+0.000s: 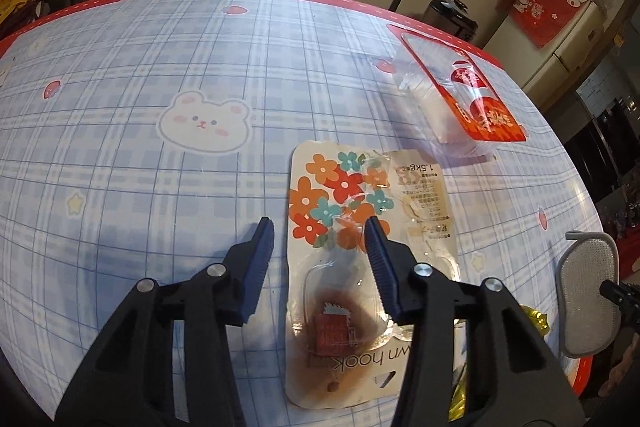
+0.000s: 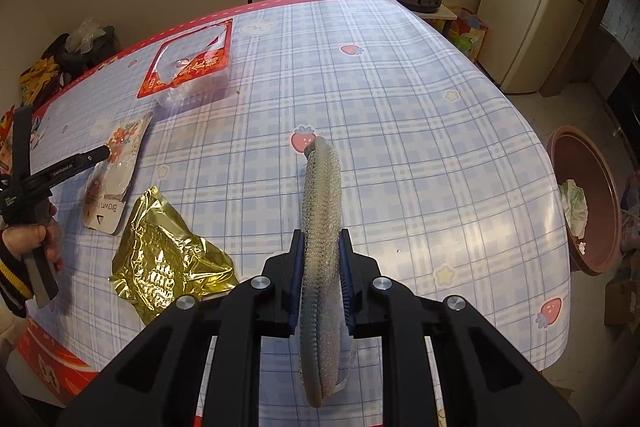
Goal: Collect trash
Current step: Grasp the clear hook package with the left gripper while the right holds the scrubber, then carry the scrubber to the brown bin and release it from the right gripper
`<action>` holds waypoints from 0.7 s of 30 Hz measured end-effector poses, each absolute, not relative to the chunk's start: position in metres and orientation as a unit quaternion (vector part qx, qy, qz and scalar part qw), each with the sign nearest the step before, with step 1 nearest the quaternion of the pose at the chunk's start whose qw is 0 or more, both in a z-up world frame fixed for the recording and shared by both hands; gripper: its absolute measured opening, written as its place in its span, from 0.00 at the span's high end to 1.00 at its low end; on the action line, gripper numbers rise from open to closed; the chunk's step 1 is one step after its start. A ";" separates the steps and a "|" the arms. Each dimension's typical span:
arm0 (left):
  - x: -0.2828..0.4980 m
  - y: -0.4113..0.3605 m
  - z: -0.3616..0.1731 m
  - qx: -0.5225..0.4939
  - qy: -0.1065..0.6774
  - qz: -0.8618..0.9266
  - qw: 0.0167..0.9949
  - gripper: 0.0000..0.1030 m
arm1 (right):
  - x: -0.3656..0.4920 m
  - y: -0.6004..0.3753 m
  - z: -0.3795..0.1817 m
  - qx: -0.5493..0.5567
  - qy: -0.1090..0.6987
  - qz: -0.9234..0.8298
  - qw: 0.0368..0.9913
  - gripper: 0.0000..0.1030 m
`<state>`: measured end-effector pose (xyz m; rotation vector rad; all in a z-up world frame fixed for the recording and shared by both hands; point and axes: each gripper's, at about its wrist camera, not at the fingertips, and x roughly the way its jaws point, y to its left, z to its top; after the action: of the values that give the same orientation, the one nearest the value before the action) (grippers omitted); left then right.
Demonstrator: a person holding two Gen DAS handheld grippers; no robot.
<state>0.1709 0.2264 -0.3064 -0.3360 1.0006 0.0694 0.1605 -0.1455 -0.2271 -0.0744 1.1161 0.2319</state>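
- Here, in the left wrist view, the left claw (image 1: 318,227) hangs over the table (image 1: 120,87) with its two blue fingers (image 1: 256,267) apart and nothing pinched.
- A flat card packet with flowers (image 1: 340,195) lies on the table under that claw. One finger is over the packet, the other is over the bare cloth just beside it.
- The packet has a clear plastic bubble with a small red thing (image 1: 334,331) inside.
- Farther off, near the red table edge, lies a clear plastic box with a red label (image 1: 460,99).
- At the right edge of this view a grey mesh pad (image 1: 588,291) shows, and a bit of gold wrapper (image 1: 536,319) peeks out beside it.
- Now the right wrist view: the right claw (image 2: 322,275) is squeezed tight on the grey mesh pad (image 2: 322,195), which stands on its edge and sticks out over the table (image 2: 420,107).
- A crumpled gold wrapper (image 2: 168,259) lies on the table to the left of that claw, near the flower packet (image 2: 116,171).
- A hand (image 2: 36,235) holds the left claw (image 2: 105,150) by the flower packet.
- The clear box with the red label (image 2: 192,67) sits beyond them.
- A brown bin (image 2: 588,199) stands on the floor past the table's right side, with some crumpled paper (image 2: 574,207) in it.
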 end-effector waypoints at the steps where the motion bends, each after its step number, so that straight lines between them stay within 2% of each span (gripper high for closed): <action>1: 0.172 0.225 -0.307 -0.155 0.478 0.034 0.864 0.53 | 0.162 -0.144 -0.227 -0.036 0.528 0.109 0.841 0.83; 3: 0.171 0.220 -0.307 -0.140 0.478 0.040 0.866 0.56 | 0.162 -0.144 -0.227 -0.036 0.528 0.108 0.842 0.83; 4: 0.171 0.219 -0.307 -0.134 0.479 0.037 0.867 0.65 | 0.162 -0.143 -0.227 -0.037 0.528 0.108 0.841 0.83; 8: 0.162 0.219 -0.302 -0.145 0.474 0.039 0.867 0.67 | 0.163 -0.143 -0.226 -0.034 0.532 0.109 0.839 0.83; 9: 0.159 0.221 -0.299 -0.150 0.468 0.039 0.870 0.71 | 0.163 -0.143 -0.225 -0.032 0.532 0.110 0.839 0.83; 10: 0.154 0.222 -0.295 -0.151 0.466 0.041 0.871 0.92 | 0.163 -0.142 -0.225 -0.032 0.531 0.111 0.839 0.83; 21: 0.106 0.247 -0.263 -0.176 0.441 0.048 0.879 0.90 | 0.158 -0.119 -0.215 -0.043 0.519 0.148 0.841 0.83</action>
<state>0.1064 0.2472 -0.2634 -0.3666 0.9185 0.0991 0.1580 -0.1190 -0.2147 -0.0904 1.0968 0.3130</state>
